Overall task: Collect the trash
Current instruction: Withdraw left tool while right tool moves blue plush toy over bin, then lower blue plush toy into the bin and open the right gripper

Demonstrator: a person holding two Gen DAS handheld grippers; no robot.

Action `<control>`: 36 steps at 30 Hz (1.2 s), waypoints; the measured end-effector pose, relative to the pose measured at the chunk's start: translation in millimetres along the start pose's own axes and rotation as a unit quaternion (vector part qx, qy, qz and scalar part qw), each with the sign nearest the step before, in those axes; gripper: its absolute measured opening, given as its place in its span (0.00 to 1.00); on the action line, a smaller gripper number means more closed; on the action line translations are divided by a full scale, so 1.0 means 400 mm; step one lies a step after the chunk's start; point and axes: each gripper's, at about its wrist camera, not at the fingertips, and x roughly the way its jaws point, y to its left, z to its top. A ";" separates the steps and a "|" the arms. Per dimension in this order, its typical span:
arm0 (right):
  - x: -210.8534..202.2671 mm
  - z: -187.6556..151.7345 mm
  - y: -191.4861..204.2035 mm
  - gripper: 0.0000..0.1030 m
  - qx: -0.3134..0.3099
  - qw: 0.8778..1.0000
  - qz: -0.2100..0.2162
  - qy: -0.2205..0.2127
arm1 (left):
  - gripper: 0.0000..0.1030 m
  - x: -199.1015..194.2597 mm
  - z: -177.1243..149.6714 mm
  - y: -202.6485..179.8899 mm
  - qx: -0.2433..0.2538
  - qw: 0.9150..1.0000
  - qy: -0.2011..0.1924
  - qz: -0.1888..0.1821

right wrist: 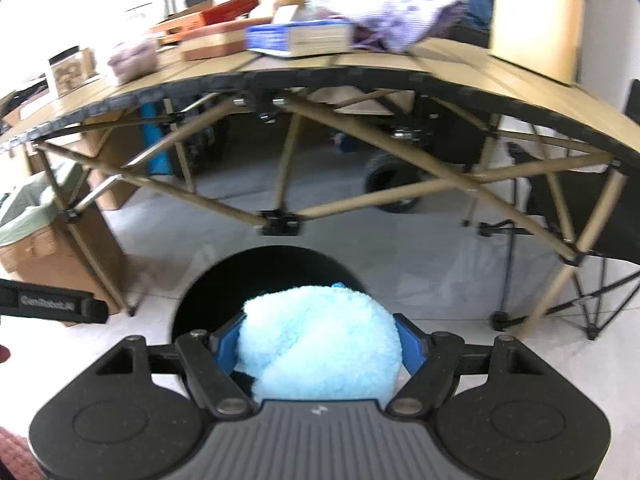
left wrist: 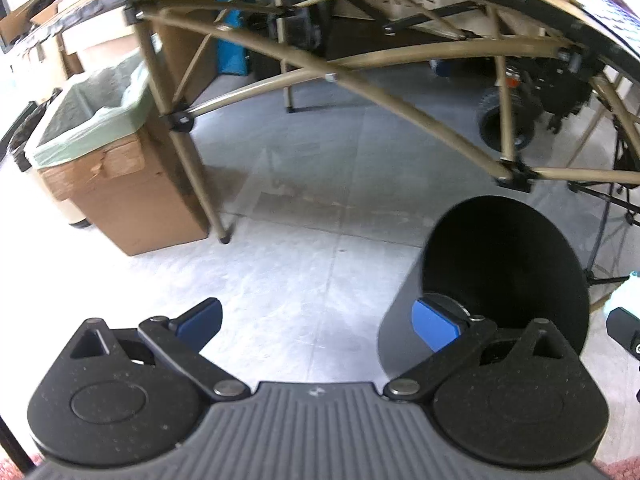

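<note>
My right gripper (right wrist: pixel 318 346) is shut on a fluffy light-blue ball (right wrist: pixel 320 344), held just above the mouth of a round black bin (right wrist: pixel 208 292) on the floor. My left gripper (left wrist: pixel 318 322) is open and empty, low over the floor, with its right finger at the rim of the same black bin (left wrist: pixel 508 264). A sliver of the blue ball (left wrist: pixel 628 296) and the right gripper show at the right edge of the left wrist view.
A folding table (right wrist: pixel 360 76) with tan crossed legs stands ahead, loaded with books, boxes and cloth. A cardboard box lined with a green bag (left wrist: pixel 100 148) stands at the left by a table leg. A wheeled cart (left wrist: pixel 520 104) and a folding chair (right wrist: pixel 580 216) stand beyond.
</note>
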 end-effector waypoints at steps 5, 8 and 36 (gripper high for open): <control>0.029 0.031 0.064 0.72 -0.025 1.000 0.017 0.010 | 1.00 0.009 0.001 0.046 -0.021 1.000 0.007 0.009; 0.051 0.049 0.085 0.72 -0.028 0.999 0.026 0.022 | 1.00 0.014 0.002 0.065 -0.033 0.999 0.014 0.011; 0.211 0.041 0.085 0.73 0.002 0.993 -0.012 0.114 | 1.00 0.026 -0.007 0.072 -0.040 0.998 0.040 -0.001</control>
